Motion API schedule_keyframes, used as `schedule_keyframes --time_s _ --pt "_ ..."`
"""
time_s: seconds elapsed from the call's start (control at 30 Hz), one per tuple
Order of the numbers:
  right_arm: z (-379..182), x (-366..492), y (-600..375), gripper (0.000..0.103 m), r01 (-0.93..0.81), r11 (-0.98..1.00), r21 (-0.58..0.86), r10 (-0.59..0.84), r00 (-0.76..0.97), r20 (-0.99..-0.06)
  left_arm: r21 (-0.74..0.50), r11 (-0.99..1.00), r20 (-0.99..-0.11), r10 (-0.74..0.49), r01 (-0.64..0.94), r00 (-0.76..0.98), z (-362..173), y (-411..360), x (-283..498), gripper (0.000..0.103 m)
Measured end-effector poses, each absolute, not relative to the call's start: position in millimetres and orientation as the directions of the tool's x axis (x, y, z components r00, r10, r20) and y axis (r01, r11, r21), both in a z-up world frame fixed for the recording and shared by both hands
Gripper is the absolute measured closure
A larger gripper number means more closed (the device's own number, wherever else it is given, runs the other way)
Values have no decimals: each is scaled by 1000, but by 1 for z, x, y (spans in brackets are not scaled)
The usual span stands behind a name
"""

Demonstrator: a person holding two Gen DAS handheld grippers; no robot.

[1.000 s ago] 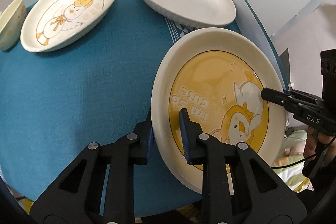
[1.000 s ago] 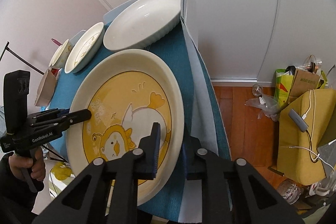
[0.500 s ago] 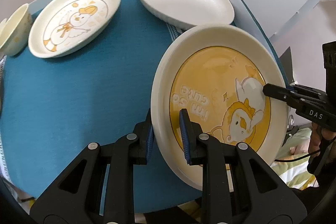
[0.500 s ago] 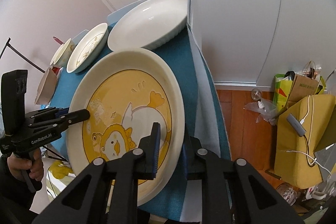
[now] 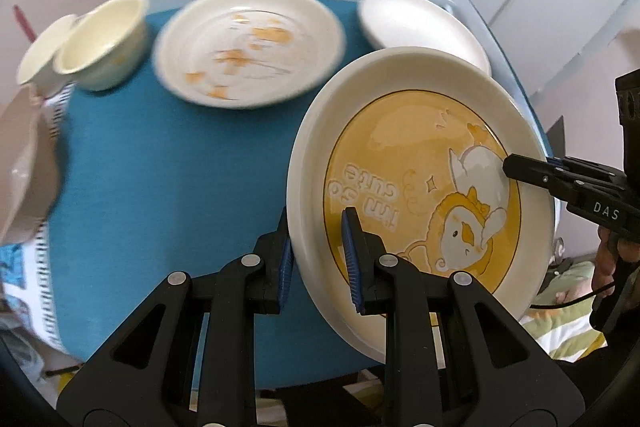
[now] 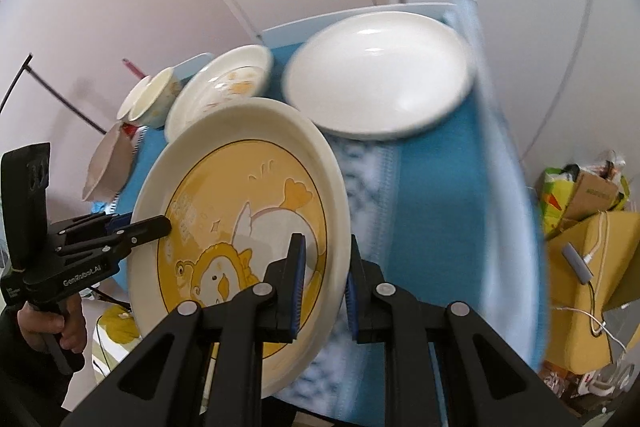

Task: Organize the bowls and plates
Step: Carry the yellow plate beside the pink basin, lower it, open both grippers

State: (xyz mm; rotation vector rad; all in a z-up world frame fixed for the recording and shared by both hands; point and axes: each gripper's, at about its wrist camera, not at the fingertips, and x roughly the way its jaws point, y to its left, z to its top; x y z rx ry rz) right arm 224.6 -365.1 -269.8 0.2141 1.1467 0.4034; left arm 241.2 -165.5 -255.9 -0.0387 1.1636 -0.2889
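Up and toward the far dishes is where you have carried the big round cream plate with the yellow chick picture point(image 5: 420, 187) since a second ago; it is off the blue tablecloth point(image 5: 168, 187) now and held tilted in the air over the near right part of the table.

Your left gripper point(image 5: 318, 253) pinches its near left rim, one pad under and one pad on top. Your right gripper point(image 6: 324, 283) pinches the rim on the other side.

It looks hard, heavy and shiny, so it could slip or break if dropped. Hold it by the rim on both sides, as you do now.

Far away sit a plain white oval dish point(image 5: 416, 23) on the right, a cream plate with an orange duck picture point(image 5: 248, 47) in the middle, and a small cream bowl point(image 5: 102, 41) on the left.
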Motion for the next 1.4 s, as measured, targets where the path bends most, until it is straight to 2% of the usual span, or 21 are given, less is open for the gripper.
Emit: schedule_keyframes --time_s 0.27,0.6,0.87,1.3,1.4 --pt "-261 231 -282 87 -257 888 382 451 321 -833 -153 976 -904 -202 156 376 -237 -71 229 83" --pt "-286 238 -181 87 -280 876 393 463 261 -847 -146 981 -927 -180 127 328 -276 23 246 83" --pt "-306 238 -155 87 -248 889 385 442 241 -864 -156 977 -935 -193 145 296 -297 50 247 83" --pt "-316 241 -149 87 -230 903 363 418 278 -865 -137 971 -923 -197 197 331 -303 46 252 83" --pt "-317 240 -152 87 -213 904 371 421 283 -862 -123 971 -926 -186 204 330 -303 42 253 77"
